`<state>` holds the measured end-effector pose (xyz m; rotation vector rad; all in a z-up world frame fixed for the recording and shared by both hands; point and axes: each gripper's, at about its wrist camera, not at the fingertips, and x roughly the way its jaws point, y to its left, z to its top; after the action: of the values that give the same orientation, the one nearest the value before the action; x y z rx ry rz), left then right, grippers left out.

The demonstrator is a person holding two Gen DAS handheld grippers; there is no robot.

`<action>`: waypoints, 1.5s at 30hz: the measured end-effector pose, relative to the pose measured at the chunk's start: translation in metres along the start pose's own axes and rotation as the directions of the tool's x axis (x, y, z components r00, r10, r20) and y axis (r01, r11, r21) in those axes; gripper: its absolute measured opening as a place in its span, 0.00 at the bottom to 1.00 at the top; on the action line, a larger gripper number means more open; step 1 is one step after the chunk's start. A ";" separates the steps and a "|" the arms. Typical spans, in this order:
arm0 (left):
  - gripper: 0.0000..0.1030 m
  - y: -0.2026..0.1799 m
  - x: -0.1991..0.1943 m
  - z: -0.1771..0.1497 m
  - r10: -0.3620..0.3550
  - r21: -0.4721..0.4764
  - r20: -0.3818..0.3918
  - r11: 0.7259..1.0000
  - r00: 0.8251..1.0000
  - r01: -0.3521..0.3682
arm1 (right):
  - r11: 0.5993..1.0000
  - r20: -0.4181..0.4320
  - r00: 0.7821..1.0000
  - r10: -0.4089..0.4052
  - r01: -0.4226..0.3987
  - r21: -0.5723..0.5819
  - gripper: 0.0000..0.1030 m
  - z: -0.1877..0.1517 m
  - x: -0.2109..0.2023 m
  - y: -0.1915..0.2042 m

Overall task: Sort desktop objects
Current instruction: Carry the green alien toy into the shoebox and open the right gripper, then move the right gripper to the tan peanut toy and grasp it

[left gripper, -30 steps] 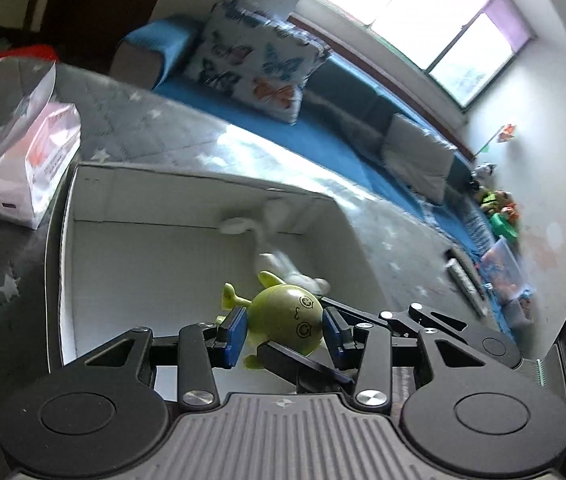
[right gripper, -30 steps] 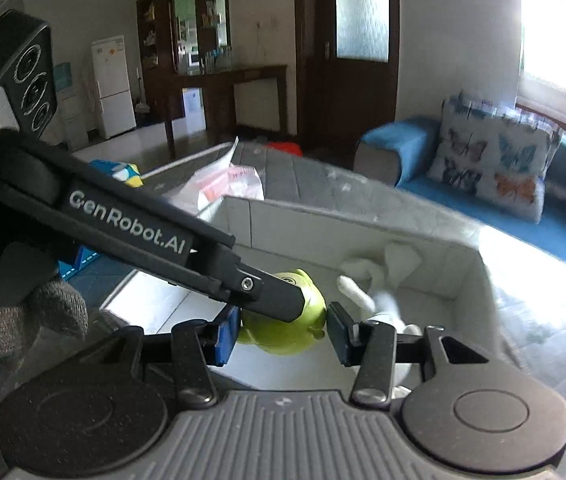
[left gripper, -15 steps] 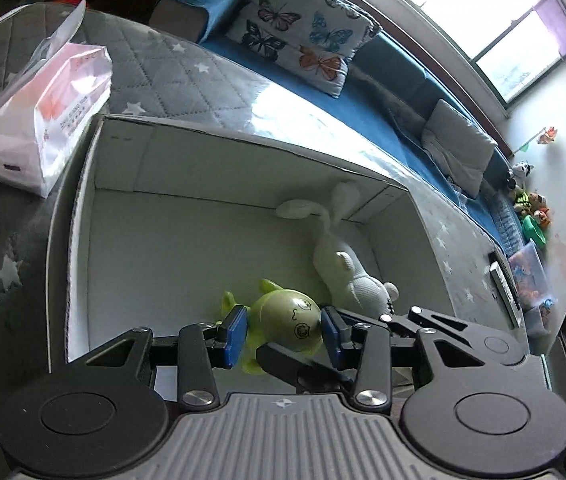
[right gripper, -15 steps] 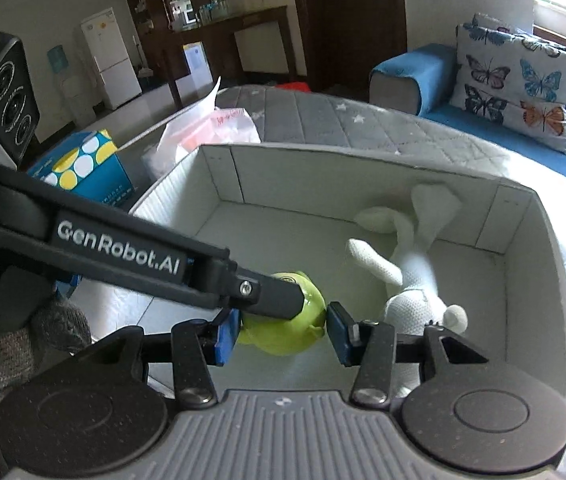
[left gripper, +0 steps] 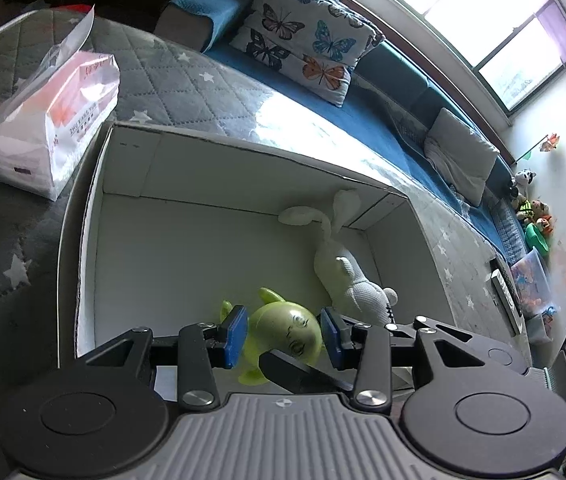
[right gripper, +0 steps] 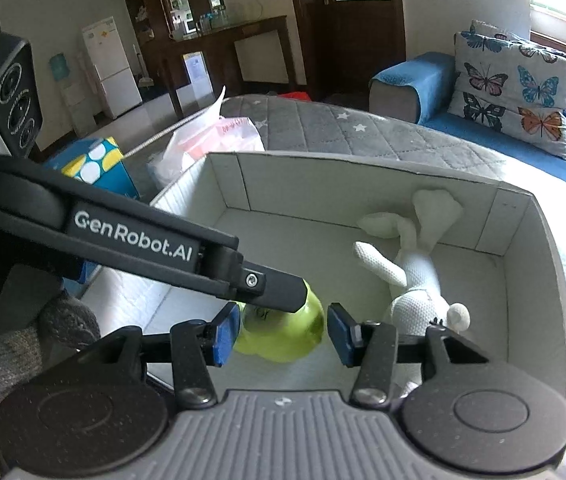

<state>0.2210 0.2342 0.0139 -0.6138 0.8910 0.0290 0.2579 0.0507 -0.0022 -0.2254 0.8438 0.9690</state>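
A green round toy with a face (left gripper: 287, 334) sits between the blue pads of my left gripper (left gripper: 284, 336), low inside a white open box (left gripper: 227, 176). The left jaws are shut on it. In the right wrist view the same toy (right gripper: 283, 332) lies between the pads of my right gripper (right gripper: 279, 334), whose jaws stand apart with a gap on each side. The left gripper's finger (right gripper: 267, 286) crosses over the toy there. A white plush rabbit (left gripper: 343, 268) lies on the box floor to the right; it also shows in the right wrist view (right gripper: 411, 276).
The box sits on a grey quilted star-pattern surface (left gripper: 187, 76). A tissue pack (left gripper: 47, 120) lies left of the box. A blue spotted box (right gripper: 95, 166) stands further left. A blue sofa with a butterfly cushion (left gripper: 303, 48) runs behind.
Both grippers have come down toward the box floor with the green toy between them. The right jaws have opened a little wider around the toy.
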 end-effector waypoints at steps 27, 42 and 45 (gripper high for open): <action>0.42 -0.073 -0.078 -0.103 -0.130 0.194 0.066 0.974 0.989 0.115 | 0.989 0.167 0.975 -0.144 0.144 0.009 0.64 -0.100 -0.144 0.027; 0.42 -0.113 -0.047 -0.164 -0.203 0.266 -0.059 0.941 0.977 0.211 | 0.957 0.171 0.942 -0.288 0.276 0.090 0.80 -0.185 -0.194 0.021; 0.42 -0.123 -0.041 -0.173 -0.216 0.289 -0.089 0.929 0.972 0.232 | 0.952 0.155 0.941 -0.302 0.288 0.105 0.80 -0.197 -0.197 0.016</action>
<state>0.1036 0.0530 0.0224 -0.4310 0.8538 -0.3262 0.0847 -0.1672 0.0102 -0.1899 0.6681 0.6606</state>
